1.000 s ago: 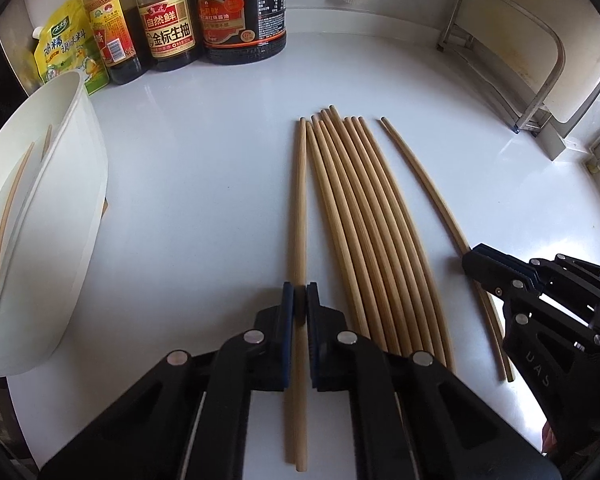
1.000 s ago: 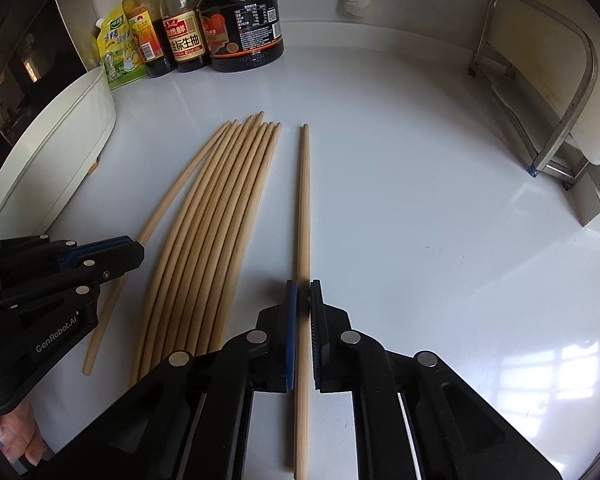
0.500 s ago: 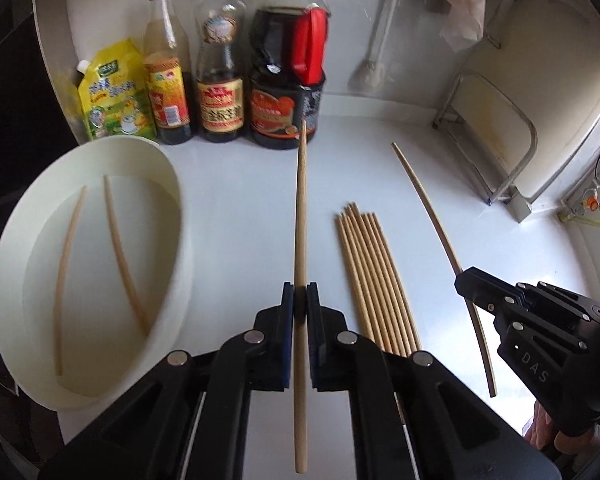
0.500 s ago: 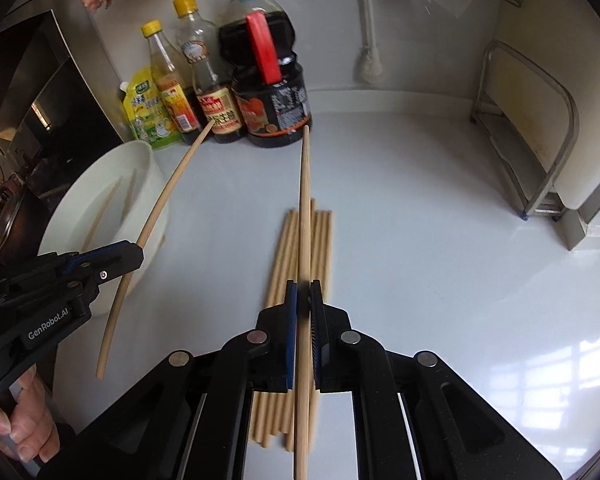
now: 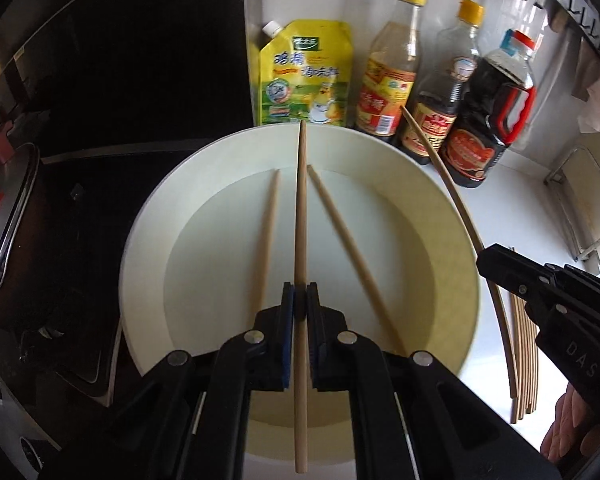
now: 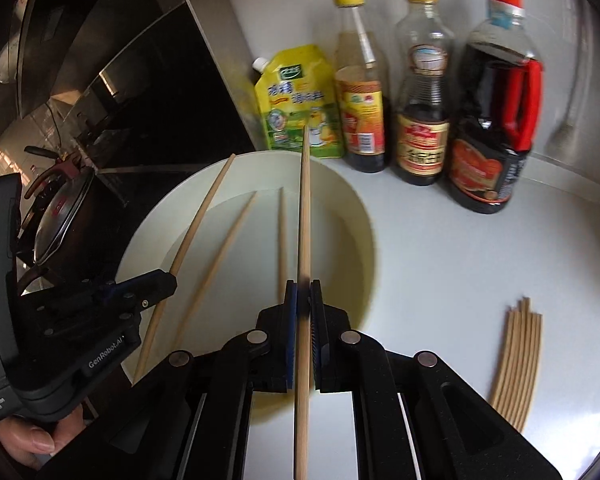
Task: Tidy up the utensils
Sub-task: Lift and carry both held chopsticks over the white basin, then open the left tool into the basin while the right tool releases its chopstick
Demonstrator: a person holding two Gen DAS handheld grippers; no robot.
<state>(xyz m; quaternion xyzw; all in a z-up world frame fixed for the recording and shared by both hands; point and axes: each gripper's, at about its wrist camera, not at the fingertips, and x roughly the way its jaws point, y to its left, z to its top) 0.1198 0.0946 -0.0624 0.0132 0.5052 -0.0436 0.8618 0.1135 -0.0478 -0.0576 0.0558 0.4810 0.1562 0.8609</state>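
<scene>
My left gripper (image 5: 299, 300) is shut on a wooden chopstick (image 5: 301, 208) and hangs over the white bowl (image 5: 148, 216). Two chopsticks (image 5: 266, 236) lie on the bowl's bottom. My right gripper (image 6: 303, 298) is shut on another chopstick (image 6: 305, 216), above the bowl's (image 6: 360, 216) right part. In the left wrist view the right gripper (image 5: 488, 258) shows at the bowl's right rim with its chopstick (image 5: 452, 192). In the right wrist view the left gripper (image 6: 168, 280) shows at the left with its chopstick (image 6: 198, 224). A bundle of several chopsticks (image 6: 518, 356) lies on the white counter.
A yellow seasoning pouch (image 5: 304, 76), two yellow-capped bottles (image 5: 388, 72) and a dark soy sauce jug (image 5: 488, 120) stand behind the bowl. A black stove with a lidded pot (image 5: 8, 216) lies to the left. A metal rack (image 5: 588, 200) stands at the right.
Both grippers lifted their chopsticks off the counter and carried them left and up, from beside the bundle to over the white bowl.
</scene>
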